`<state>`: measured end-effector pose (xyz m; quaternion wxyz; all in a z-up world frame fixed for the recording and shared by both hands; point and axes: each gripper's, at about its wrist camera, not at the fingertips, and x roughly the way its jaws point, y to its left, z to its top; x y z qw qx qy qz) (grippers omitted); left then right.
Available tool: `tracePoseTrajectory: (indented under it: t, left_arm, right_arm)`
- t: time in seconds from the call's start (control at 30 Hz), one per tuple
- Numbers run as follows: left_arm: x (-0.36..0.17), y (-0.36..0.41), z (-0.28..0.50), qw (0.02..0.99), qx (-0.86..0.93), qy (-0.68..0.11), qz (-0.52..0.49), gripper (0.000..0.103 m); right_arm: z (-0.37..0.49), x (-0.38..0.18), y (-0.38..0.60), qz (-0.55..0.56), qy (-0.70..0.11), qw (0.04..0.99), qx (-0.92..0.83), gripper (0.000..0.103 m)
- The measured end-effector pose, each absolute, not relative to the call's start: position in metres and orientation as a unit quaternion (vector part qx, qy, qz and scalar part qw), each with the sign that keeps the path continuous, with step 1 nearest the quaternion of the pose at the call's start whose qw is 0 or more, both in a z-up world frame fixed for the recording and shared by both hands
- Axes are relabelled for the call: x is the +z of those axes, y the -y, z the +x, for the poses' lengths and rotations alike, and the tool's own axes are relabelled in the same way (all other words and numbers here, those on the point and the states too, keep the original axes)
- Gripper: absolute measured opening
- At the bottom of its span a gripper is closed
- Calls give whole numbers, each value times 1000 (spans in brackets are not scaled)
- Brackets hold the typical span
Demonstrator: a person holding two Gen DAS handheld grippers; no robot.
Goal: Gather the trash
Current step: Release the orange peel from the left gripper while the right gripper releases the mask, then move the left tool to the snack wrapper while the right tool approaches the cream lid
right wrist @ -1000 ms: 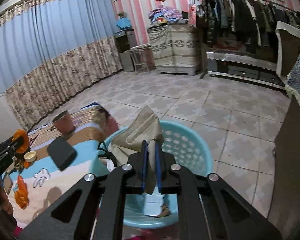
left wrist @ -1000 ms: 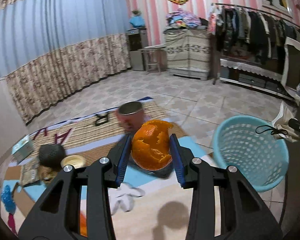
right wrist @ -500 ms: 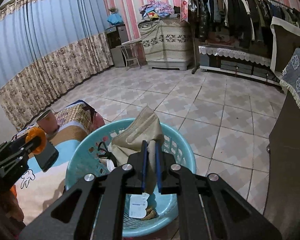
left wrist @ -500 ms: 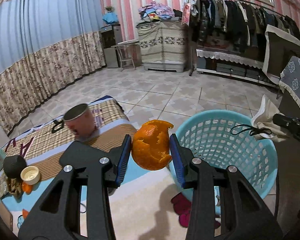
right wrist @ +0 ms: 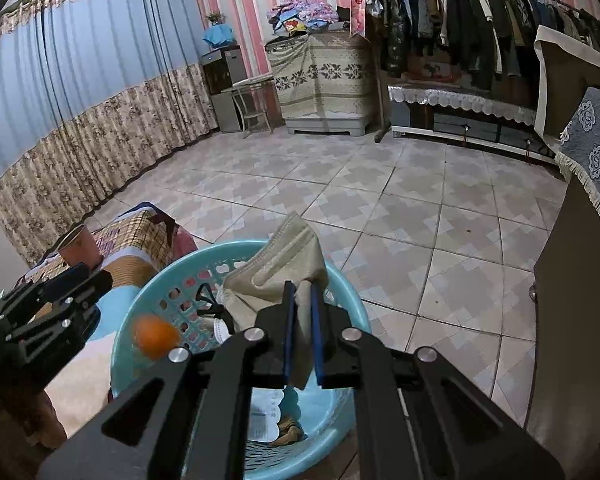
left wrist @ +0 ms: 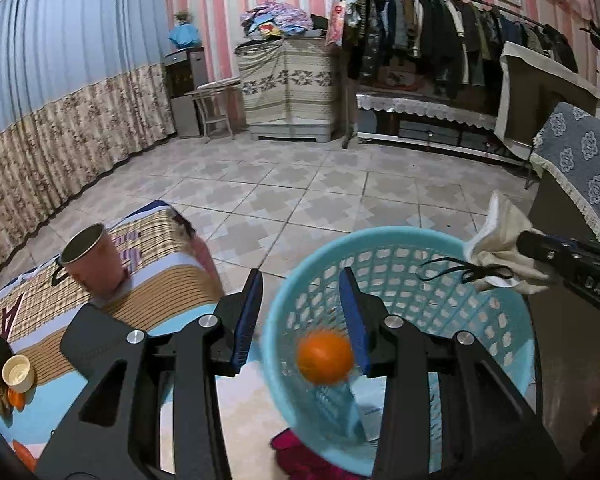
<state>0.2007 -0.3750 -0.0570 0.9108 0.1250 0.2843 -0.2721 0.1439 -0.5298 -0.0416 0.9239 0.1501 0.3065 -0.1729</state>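
A light blue plastic basket (left wrist: 380, 236) (right wrist: 180, 266) stands on the floor beside the low table. My left gripper (left wrist: 300, 280) (right wrist: 96, 276) hangs over its near rim, jaws opening. The orange peel (left wrist: 325, 356) (right wrist: 156, 336) is blurred, clear of both pads, and dropping inside the basket. My right gripper (right wrist: 302, 288) (left wrist: 532, 244) is shut on a beige face mask (right wrist: 284, 256) (left wrist: 500, 240) above the basket's far side. The mask's black ear loop (left wrist: 448, 268) dangles over the opening.
A pink cup (left wrist: 92, 264) stands on the cloth-covered low table (left wrist: 172, 280) at left, with a small yellow cap (left wrist: 18, 372) near its front. Paper scraps (right wrist: 264, 420) lie in the basket. A dark cabinet (right wrist: 572, 320) stands at right; tiled floor lies beyond.
My left gripper swung right from over the table to the basket and let go of the orange peel, which now falls inside. The right gripper sank slightly, still holding the mask.
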Motion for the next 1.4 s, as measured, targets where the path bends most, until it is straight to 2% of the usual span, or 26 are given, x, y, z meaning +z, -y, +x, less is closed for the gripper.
tracePoseTrajectory:
  t: [0.07, 0.37, 0.4, 0.53, 0.57, 0.63, 0.67, 0.73, 0.8, 0.9, 1.03, 1.1, 1.4]
  left_arm:
    - [-56, 378, 200, 911, -272, -284, 126, 55]
    - [-32, 344, 201, 935, -218, -249, 126, 85]
    - [-28, 340, 202, 937, -214, -247, 125, 86]
    - [-16, 317, 206, 944, -193, -238, 120, 90]
    - [-13, 312, 206, 946, -188, -237, 119, 91]
    - [-8, 301, 205, 948, -180, -233, 118, 92]
    - [-7, 297, 204, 949, -177, -232, 118, 93]
    - [-4, 288, 202, 951, -168, -228, 120, 94]
    - [-1, 278, 199, 953, -160, -225, 122, 95]
    - [2, 263, 198, 956, -150, -224, 117, 96]
    - [4, 240, 195, 959, -137, -228, 102, 97]
    - [4, 229, 195, 960, -129, -229, 99, 97]
    - [13, 173, 190, 966, -94, -229, 77, 97]
  right_arm:
    - [145, -42, 530, 148, -310, 923, -172, 8]
    - [157, -52, 516, 133, -322, 923, -162, 9]
    - [159, -52, 514, 132, -323, 923, -161, 12]
    - [168, -55, 507, 130, -330, 921, -159, 12]
    - [170, -56, 505, 129, -332, 921, -160, 15]
    - [174, -58, 503, 131, -334, 920, -158, 36]
    - [176, -58, 501, 130, -334, 920, -159, 50]
    - [180, -62, 496, 128, -337, 919, -159, 57]
    - [183, -66, 493, 132, -341, 917, -157, 71]
    - [182, -71, 487, 132, -342, 917, -160, 84]
    - [183, -74, 476, 123, -350, 915, -160, 88]
    - [182, -71, 470, 118, -348, 915, -166, 95]
    - [175, -46, 441, 114, -326, 925, -158, 99]
